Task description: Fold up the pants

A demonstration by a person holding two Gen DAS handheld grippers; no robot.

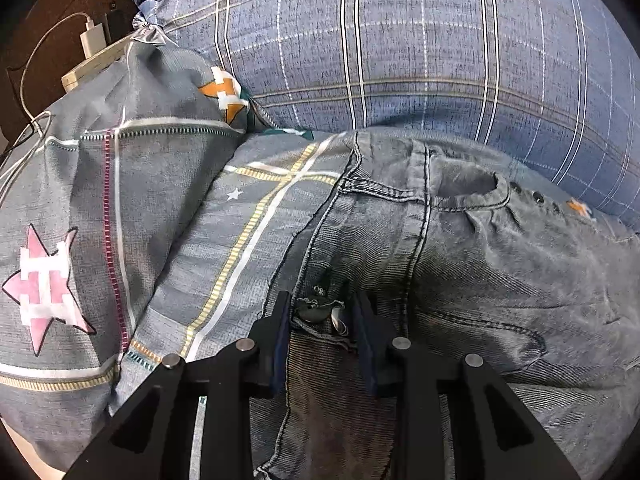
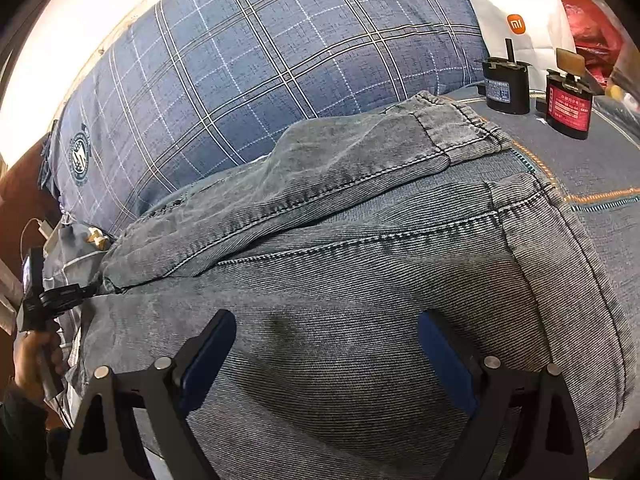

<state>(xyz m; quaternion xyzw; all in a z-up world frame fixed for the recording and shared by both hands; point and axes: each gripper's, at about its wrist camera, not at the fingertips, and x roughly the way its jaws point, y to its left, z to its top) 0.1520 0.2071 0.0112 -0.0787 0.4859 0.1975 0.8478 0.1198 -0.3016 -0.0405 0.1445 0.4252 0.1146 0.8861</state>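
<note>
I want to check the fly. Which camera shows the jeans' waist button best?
The left wrist view: the waist button sits close up between the left gripper fingers. The right wrist view shows only the jeans legs under the open right gripper; no button.

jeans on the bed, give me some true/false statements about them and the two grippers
1. The left gripper has its jaws around the waistband button of the jeans. True.
2. The right gripper is shut on a hem. False: its jaws stand wide open over flat denim.
3. A plaid pillow lies beyond the jeans. True.
4. A white bag lies on top of the jeans. False: it stands apart, behind two dark devices.
</note>
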